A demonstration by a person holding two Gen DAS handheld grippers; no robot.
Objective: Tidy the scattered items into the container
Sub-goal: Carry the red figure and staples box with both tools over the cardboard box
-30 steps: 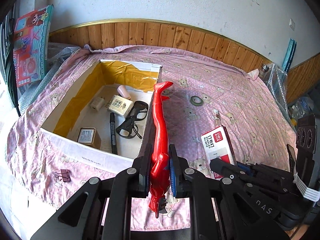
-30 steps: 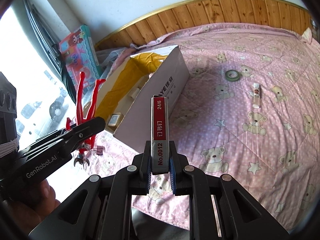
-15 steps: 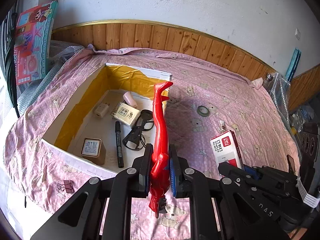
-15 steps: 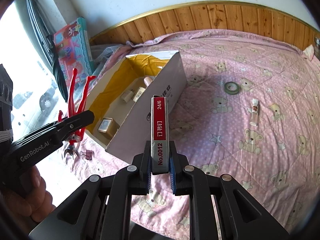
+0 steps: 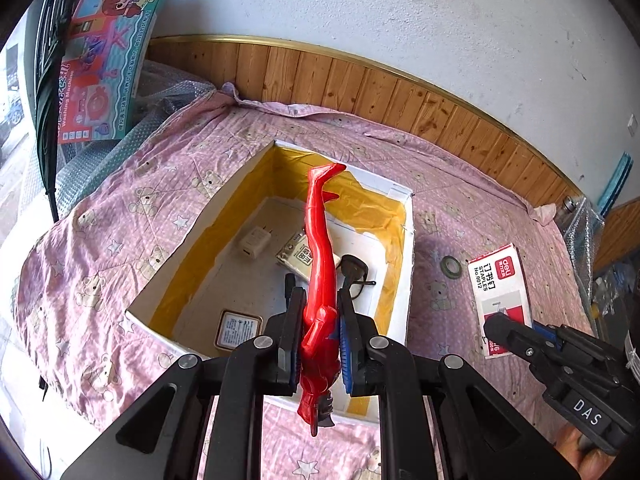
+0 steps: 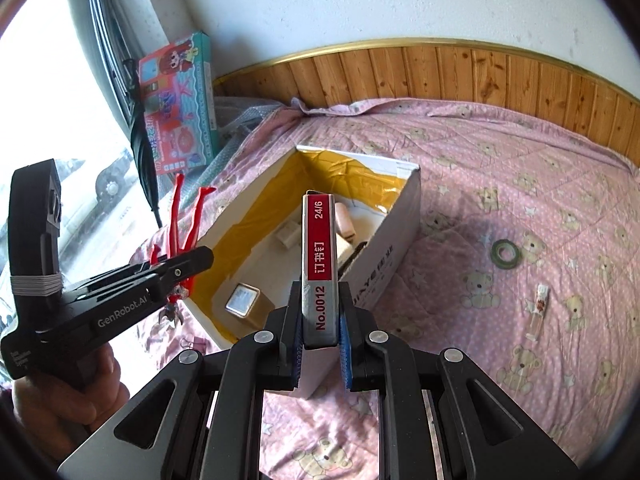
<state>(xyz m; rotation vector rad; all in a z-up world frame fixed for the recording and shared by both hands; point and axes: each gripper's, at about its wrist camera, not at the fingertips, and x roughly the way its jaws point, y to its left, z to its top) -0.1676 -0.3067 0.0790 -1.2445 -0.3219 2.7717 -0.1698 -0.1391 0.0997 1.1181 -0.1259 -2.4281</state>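
Gripping a red figure [image 5: 320, 264], the left gripper [image 5: 319, 344] hovers over the open box [image 5: 404, 280] ahead. Beside it, the right gripper [image 6: 320, 340] clamps a staple box [image 6: 319, 264], the open box ahead.

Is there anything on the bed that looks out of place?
Yes. A green tape roll and a small tube lie loose on the pink bedsheet, right of the cardboard box, not inside.

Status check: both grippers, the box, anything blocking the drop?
Left gripper shut on red toy figure, held over the box. Right gripper shut on staples box, beside it. Nothing blocking the opening.
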